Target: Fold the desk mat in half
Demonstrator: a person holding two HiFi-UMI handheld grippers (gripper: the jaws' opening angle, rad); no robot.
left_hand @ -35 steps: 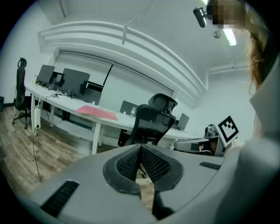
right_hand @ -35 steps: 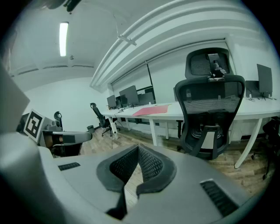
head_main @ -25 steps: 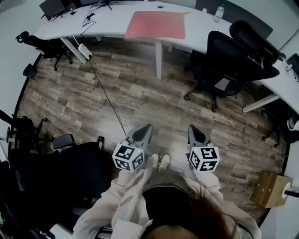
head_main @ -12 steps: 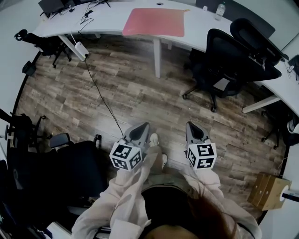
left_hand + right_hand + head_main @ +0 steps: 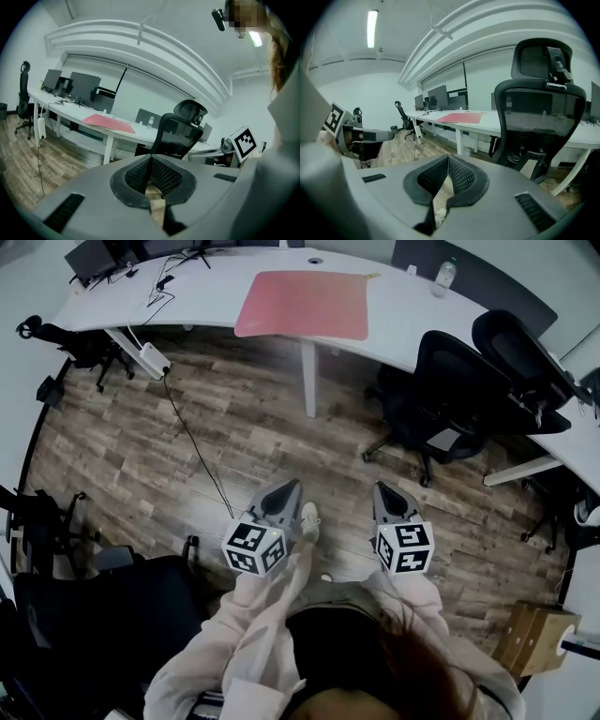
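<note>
- Step in hand: the approach. Folding not begun, judging by how things lie.
- Desk mat [image 5: 302, 304], pink, lies flat and unfolded on the white curved table [image 5: 197, 287], its near edge close to the table's front edge. No corner lifted that I can see.
- Person stands on the wood floor [image 5: 141, 456], well apart from the table; both grippers are held low, pointing toward it.
- Left gripper [image 5: 292, 487]: jaws pressed together, nothing between them. Its own view shows the pads meeting, with only floor below.
- Right gripper [image 5: 381, 489]: jaws likewise closed tight and empty; a strip of floor and a shoe show through the gap beneath.
- Neither gripper touches anything.
- Black office chair [image 5: 459, 381] stands right of the mat's stretch of table; a cable [image 5: 192, 442] trails over the floor to the left.
- Next move, as I judge it: get to the table between chair and cable, spread both sets of jaws, then pinch the mat along one edge, likely at two corners, to carry it over onto the opposite edge.
</note>
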